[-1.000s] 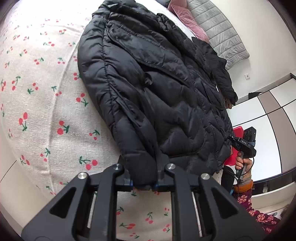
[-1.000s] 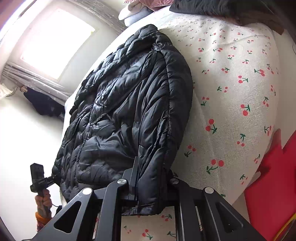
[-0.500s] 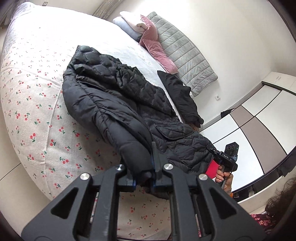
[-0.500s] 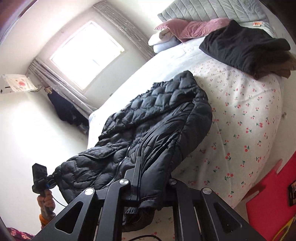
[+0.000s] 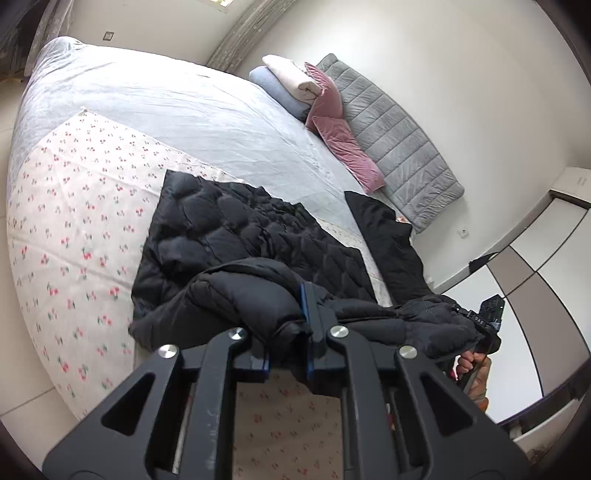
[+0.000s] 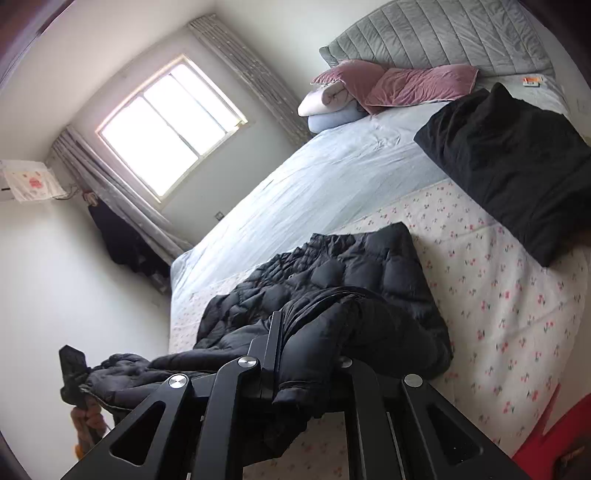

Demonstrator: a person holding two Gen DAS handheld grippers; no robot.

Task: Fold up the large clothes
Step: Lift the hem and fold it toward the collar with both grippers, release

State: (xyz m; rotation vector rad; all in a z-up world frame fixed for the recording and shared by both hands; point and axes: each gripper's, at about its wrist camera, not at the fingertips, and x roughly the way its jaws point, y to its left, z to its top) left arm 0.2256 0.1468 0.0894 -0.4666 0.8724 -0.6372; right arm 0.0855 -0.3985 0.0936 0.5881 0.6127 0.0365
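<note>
No brand or label can be read; small white marks on the far gripper body in the left wrist view are too small to make out.

One black quilted puffer jacket (image 5: 236,236) lies on the cherry-print sheet (image 5: 74,229) at the near end of the bed. Its quilted body is spread flat on the sheet, and its near part is lifted and bunched toward both grippers. The left gripper (image 5: 286,332) has its jaws nearly closed on a thick fold of the jacket, which bulges out to the left of the blue-edged fingers. The right gripper (image 6: 306,354) likewise pinches a fold of the jacket (image 6: 332,280), with cloth hanging down between its fingers.

Farther up the bed one folded black garment (image 6: 517,162) lies to the right of the jacket. At the head are two pink velvet pillows (image 6: 417,85), one rolled white blanket (image 6: 325,99), one pale blue roll (image 6: 332,120) and a grey quilted headboard (image 6: 443,33). One window (image 6: 166,125) lights the far wall.
</note>
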